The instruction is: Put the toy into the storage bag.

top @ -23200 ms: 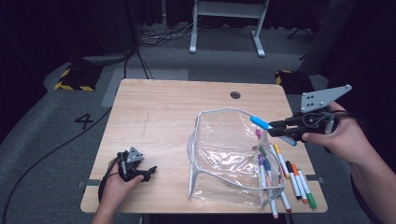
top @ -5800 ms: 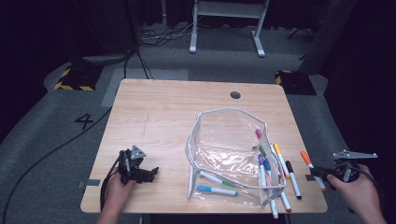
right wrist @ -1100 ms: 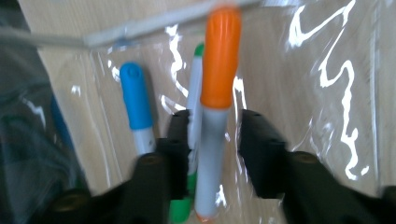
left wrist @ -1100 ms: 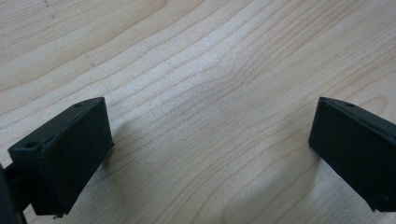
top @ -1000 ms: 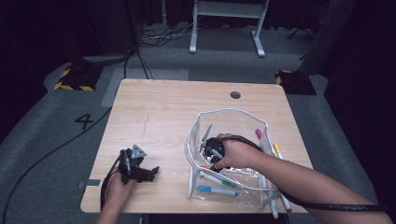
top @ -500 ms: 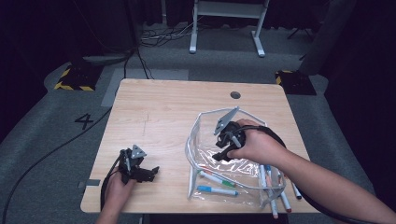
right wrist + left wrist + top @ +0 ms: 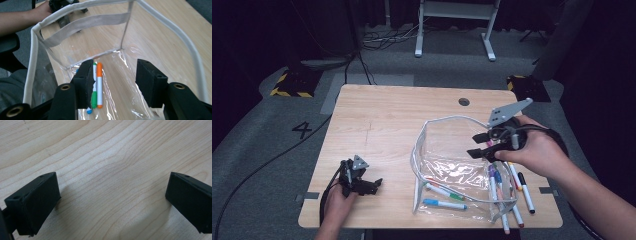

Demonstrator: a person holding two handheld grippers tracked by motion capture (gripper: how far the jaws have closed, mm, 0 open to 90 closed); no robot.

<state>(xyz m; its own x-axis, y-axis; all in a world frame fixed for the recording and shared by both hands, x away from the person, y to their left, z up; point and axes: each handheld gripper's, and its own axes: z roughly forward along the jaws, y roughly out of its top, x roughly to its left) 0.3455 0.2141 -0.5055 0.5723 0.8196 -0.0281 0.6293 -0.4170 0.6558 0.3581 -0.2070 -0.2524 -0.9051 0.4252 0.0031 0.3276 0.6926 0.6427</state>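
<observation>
A clear plastic bag [image 7: 447, 170] with white trim lies open on the wooden table [image 7: 387, 120]. An orange marker [image 7: 99, 85], a green one [image 7: 94, 96] and a blue one [image 7: 444, 204] lie inside on its bottom. More markers [image 7: 514, 187] lie at its right side. My right gripper [image 7: 477, 145] hovers over the bag's right rim, open; its jaws have just been opening and nothing is between them [image 7: 113, 75]. My left gripper [image 7: 373, 184] rests on the table's front left, open over bare wood [image 7: 112, 202].
A round cable hole [image 7: 464, 102] sits near the table's far edge. A cable trails from the left gripper off the front edge. The floor around has a black cable and yellow-black striped pads. In the right gripper view, the other hand [image 7: 27, 12] shows beyond the bag.
My right hand has risen out of the bag and moved to its right rim, with empty jaws. The left hand and gripper have not moved.
</observation>
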